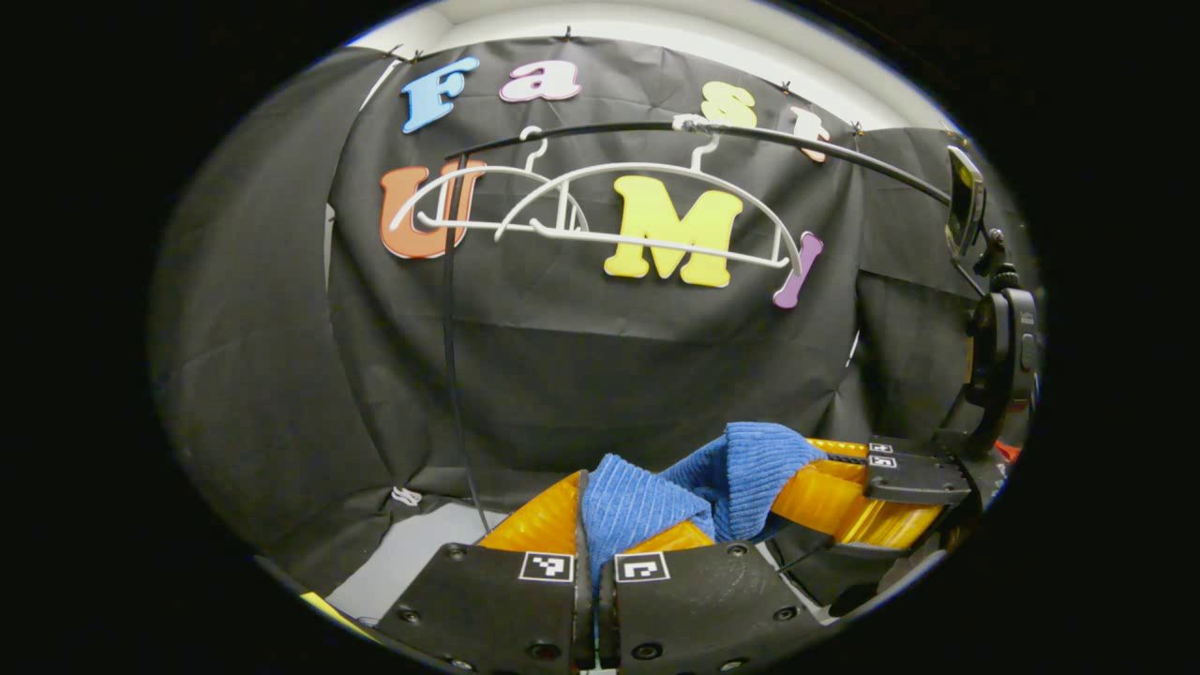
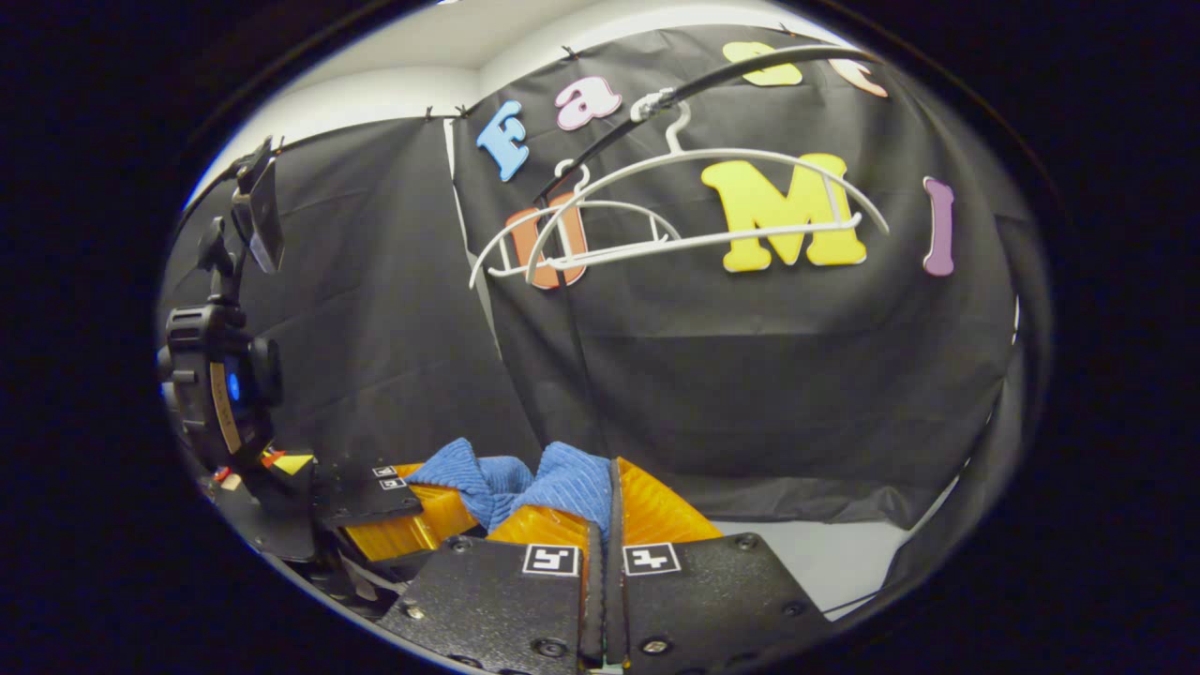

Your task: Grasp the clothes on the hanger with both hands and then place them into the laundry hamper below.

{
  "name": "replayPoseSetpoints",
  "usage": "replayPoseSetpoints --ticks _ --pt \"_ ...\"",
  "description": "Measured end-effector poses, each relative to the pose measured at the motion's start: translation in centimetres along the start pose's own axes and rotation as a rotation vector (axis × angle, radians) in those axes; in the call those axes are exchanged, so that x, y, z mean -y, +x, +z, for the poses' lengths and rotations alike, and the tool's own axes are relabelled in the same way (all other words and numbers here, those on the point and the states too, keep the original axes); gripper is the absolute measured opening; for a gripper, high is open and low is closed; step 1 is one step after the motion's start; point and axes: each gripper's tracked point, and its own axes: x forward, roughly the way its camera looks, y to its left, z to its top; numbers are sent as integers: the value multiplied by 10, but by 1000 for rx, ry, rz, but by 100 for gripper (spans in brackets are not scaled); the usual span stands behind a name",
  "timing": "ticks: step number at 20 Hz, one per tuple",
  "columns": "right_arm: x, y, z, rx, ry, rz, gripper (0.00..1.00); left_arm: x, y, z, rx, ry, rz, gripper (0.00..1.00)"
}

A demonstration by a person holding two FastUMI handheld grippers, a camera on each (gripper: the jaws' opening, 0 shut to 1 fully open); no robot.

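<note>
Left gripper (image 1: 592, 553): fingers closed, pinching a fold of the blue ribbed knit garment (image 1: 656, 502). Right gripper (image 2: 600, 553): fingers likewise closed on the same cloth, which spans between the two, low in the booth. Behind: two bare white wire hangers (image 1: 647, 211) on a black curved rail (image 1: 797, 145), well above the garment.

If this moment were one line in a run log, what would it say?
left tool: shut on blue cloth | right tool: shut on blue cloth | hangers: bare on rail | hamper: unseen
</note>
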Motion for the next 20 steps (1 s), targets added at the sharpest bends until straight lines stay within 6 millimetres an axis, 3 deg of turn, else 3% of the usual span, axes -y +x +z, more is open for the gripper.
replayPoseSetpoints --ticks 7,14,20 --pt "2 20 -64 -122 25 0 4 -6 2 -61 -65 -11 7 2" --pt "15 24 -133 -258 19 -10 4 -4 5 -135 -163 -100 25 2" --pt "25 24 -199 -379 33 -14 5 -15 7 -201 -258 -191 83 2"
